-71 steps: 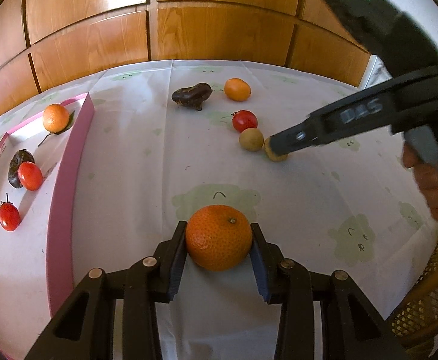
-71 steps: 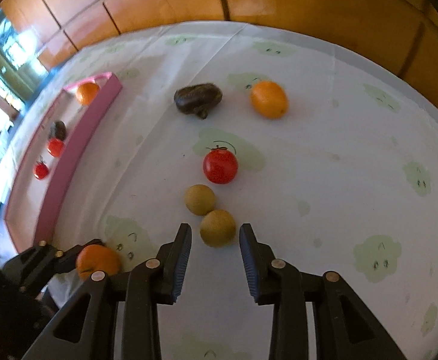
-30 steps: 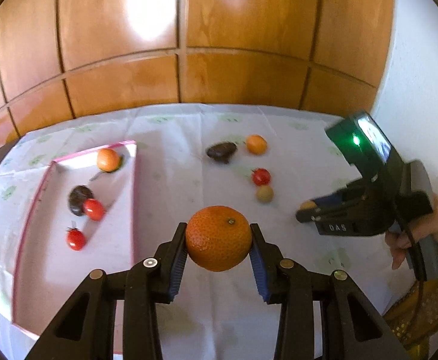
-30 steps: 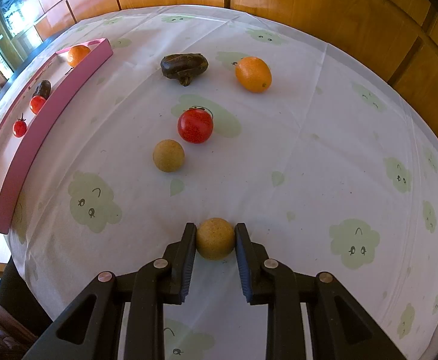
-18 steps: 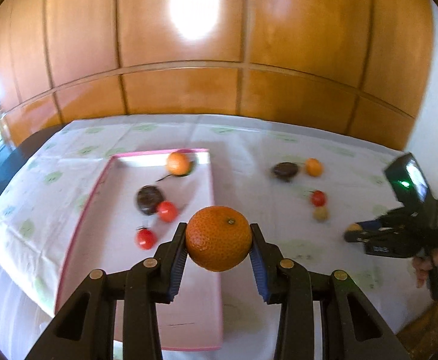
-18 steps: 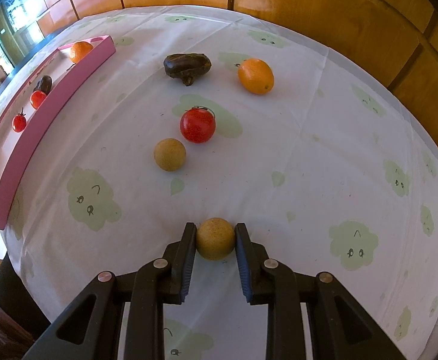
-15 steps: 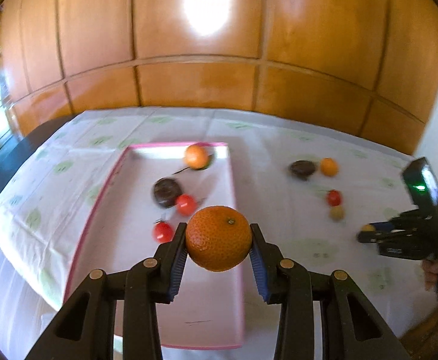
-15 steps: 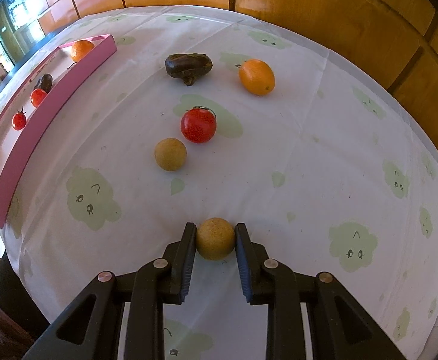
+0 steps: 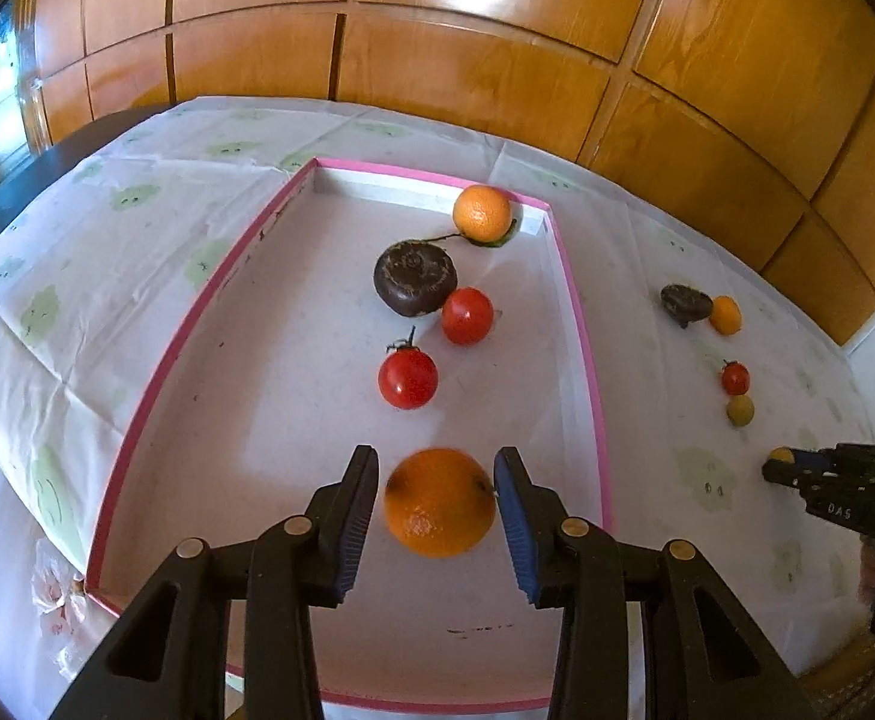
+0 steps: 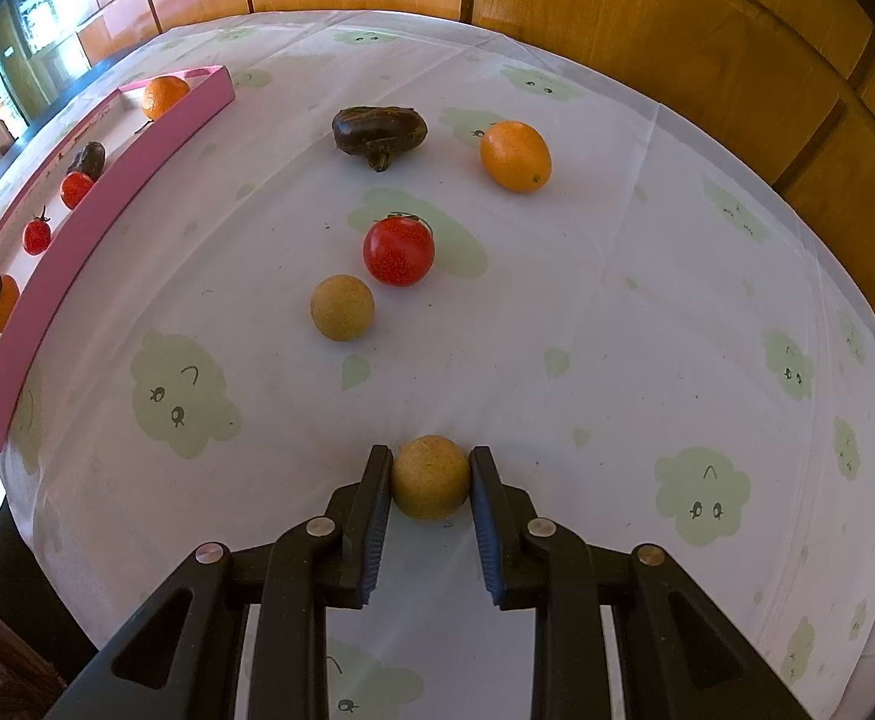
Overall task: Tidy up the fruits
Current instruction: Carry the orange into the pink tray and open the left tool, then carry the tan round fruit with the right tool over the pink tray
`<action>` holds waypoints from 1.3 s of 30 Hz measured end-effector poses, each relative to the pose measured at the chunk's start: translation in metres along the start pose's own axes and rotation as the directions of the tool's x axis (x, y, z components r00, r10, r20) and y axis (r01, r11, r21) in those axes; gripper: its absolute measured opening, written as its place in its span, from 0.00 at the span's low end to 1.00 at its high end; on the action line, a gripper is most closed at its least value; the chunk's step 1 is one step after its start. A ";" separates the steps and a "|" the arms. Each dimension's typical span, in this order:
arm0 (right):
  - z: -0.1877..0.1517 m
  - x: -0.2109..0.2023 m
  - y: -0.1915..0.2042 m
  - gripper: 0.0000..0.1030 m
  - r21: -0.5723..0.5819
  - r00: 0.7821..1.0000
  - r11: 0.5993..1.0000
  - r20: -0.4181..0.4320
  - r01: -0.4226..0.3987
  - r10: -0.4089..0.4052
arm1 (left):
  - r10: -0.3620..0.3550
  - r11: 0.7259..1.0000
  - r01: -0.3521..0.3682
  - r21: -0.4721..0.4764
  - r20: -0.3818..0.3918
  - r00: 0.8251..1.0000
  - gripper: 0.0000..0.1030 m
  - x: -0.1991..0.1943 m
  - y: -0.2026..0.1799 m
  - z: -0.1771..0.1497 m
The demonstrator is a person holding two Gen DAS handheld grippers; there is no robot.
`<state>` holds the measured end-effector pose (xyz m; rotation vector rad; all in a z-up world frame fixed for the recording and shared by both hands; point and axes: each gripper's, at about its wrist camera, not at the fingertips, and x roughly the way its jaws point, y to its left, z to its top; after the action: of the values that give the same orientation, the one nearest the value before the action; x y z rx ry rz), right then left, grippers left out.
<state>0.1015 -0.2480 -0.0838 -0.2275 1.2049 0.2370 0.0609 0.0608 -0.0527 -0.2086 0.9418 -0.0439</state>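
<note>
My left gripper [image 9: 435, 483] is open over the pink-rimmed tray [image 9: 581, 324]. A large orange [image 9: 439, 502], blurred, lies between its jaws with gaps on both sides. The tray holds two red tomatoes [image 9: 407, 376], a dark fruit [image 9: 414, 278] and a small orange [image 9: 481, 212]. My right gripper [image 10: 429, 465] is shut on a tan round fruit [image 10: 430, 477] just above the tablecloth. On the cloth ahead lie another tan fruit [image 10: 341, 306], a red tomato [image 10: 398, 251], an orange [image 10: 515, 156] and a dark fruit [image 10: 379, 129].
The table wears a white cloth with green cloud prints [image 10: 179, 396] and stands against a wooden panelled wall [image 9: 473, 66]. The tray [image 10: 107, 180] lies at the left of the table. A wicker chair [image 9: 845, 684] stands at the table's near right edge.
My left gripper moved left over the tray, lowered and opened, letting the large orange go. My right gripper stayed shut on the tan fruit and hardly moved.
</note>
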 end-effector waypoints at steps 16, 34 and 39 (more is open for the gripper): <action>-0.001 -0.001 0.003 0.25 -0.012 1.000 1.000 0.008 0.024 -0.024 | 0.100 0.993 -0.107 0.041 0.142 0.985 0.44 -0.039 -0.010 0.007; -0.001 -0.001 0.004 0.25 -0.021 0.999 0.999 0.013 0.034 -0.034 | 0.084 0.991 -0.100 0.085 0.173 0.981 0.44 -0.052 -0.022 0.006; -0.001 -0.001 0.004 0.25 -0.021 0.999 0.999 0.014 0.035 -0.035 | 0.085 0.991 -0.101 0.085 0.171 0.982 0.44 -0.051 -0.021 0.005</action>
<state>0.0990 -0.2445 -0.0832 -0.2649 1.1846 0.2208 0.0359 0.0474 -0.0051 -0.0799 0.7792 0.0160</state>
